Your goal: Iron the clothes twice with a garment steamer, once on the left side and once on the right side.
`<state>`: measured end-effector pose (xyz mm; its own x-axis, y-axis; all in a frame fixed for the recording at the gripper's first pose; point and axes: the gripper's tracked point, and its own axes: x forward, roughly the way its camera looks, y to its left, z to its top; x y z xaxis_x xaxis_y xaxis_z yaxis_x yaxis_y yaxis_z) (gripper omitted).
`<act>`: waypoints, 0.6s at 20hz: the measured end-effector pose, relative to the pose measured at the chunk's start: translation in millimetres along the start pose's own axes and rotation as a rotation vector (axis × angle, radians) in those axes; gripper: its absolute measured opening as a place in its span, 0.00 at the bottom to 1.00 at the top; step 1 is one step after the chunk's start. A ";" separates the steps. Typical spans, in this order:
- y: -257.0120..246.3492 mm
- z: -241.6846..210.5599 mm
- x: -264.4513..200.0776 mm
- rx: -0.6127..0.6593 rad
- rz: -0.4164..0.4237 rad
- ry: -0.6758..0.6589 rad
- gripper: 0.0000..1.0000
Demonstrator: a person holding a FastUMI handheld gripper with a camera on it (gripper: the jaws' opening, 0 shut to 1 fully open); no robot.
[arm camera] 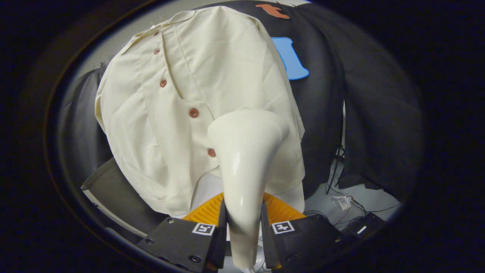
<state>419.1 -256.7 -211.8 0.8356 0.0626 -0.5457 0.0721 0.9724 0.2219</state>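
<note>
Gripper (242, 227) clenched on the garment steamer (244, 167): both fingers press the sides of its glossy cream handle, which runs up between them and flares into a broad head just ahead.

Steamer head sits in front of the lower front of the shirt (197, 98), on the side right of the button placket, about level with the two lowest buttons. Whether the head touches the cloth, I cannot tell from here.

Shirt is pale cream, hanging against the dark booth wall (326, 94), collar at the top, a row of reddish-brown buttons (193, 112) running down the front. Fabric shows soft creases on the side left of the placket; hem hangs loose below.

Under the shirt hem, just beyond the fingers, a ribbed orange part (278, 210) shows on both sides of the handle.

On the pale floor to the right, tangled cables (346, 204) and a small dark box (362, 227).
</note>
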 end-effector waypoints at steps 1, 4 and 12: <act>-2.8 -3.0 -0.1 0.006 -0.002 -0.003 0.40; -11.3 -15.3 1.0 0.024 -0.013 -0.004 0.40; -10.2 -24.7 -22.0 0.030 -0.025 -0.063 0.40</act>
<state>386.5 -262.4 -222.1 0.8659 0.0236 -0.4997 0.1087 0.9661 0.2340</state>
